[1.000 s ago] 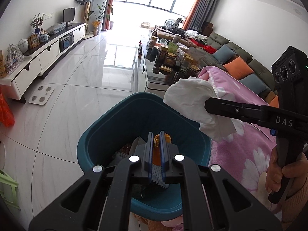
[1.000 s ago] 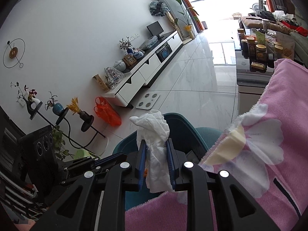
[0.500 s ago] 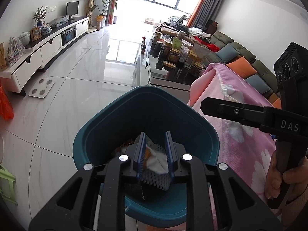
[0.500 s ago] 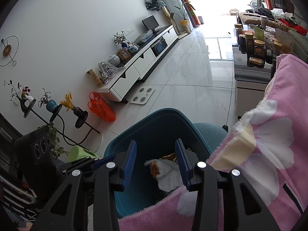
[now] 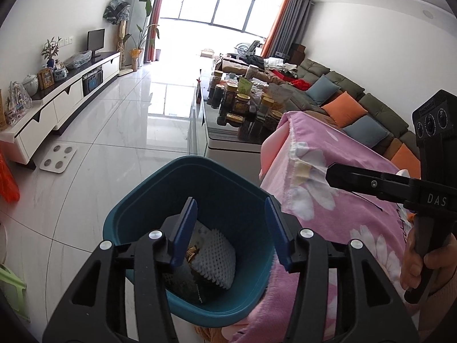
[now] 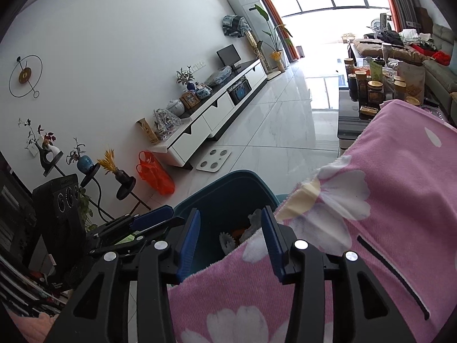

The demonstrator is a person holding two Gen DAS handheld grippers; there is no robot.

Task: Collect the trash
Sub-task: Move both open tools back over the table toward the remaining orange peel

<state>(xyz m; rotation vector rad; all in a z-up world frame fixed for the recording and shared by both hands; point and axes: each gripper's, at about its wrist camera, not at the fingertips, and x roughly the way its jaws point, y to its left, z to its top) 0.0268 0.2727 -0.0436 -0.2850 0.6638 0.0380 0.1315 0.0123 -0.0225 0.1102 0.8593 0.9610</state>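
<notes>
While both grippers stand over the teal bin point(image 5: 182, 300), confirm release before withdrawing. The left gripper point(image 5: 231, 233) has just been opening and grasps nothing; its trash, a white foam net point(image 5: 217, 260), lies inside the bin. The right gripper point(image 6: 230, 240) has likewise been opening, released and empty, above the edge of the pink blanket point(image 6: 371, 243). Lift each clear of the rim without snagging the blanket. The blanket hides much of the bin in the right wrist view; the remaining contents are hard to identify.
</notes>
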